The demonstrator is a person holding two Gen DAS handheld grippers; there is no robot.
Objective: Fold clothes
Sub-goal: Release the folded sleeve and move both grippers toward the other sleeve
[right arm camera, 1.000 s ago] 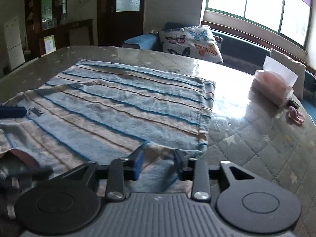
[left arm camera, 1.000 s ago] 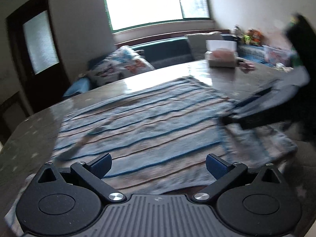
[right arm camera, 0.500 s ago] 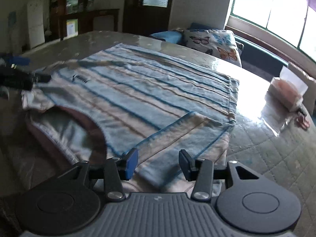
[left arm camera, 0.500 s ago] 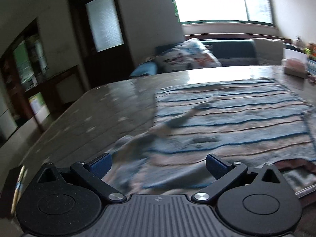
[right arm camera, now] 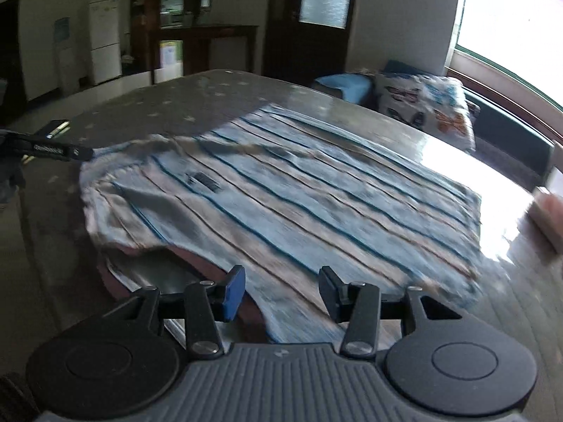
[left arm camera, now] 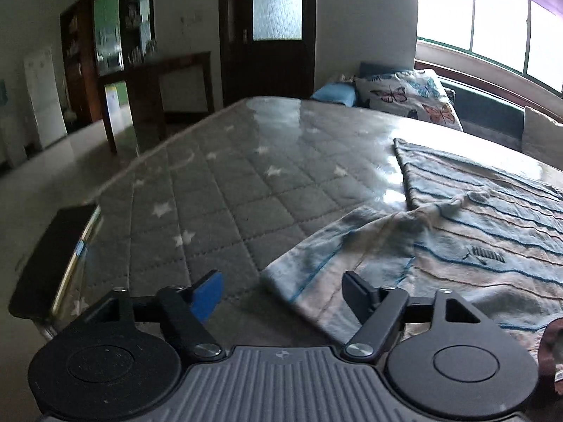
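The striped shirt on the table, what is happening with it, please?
A person with a gripper in each hand is folding the shirt, which lies spread on the quilted table. The left gripper is open at the sleeve on the shirt's left side, holding nothing. The right gripper is also open, low over the collar end of the shirt. No fold is finished yet; the body is still flat.

Ahead of the claw, a pale blue shirt with darker blue stripes lies on a grey star-patterned table.
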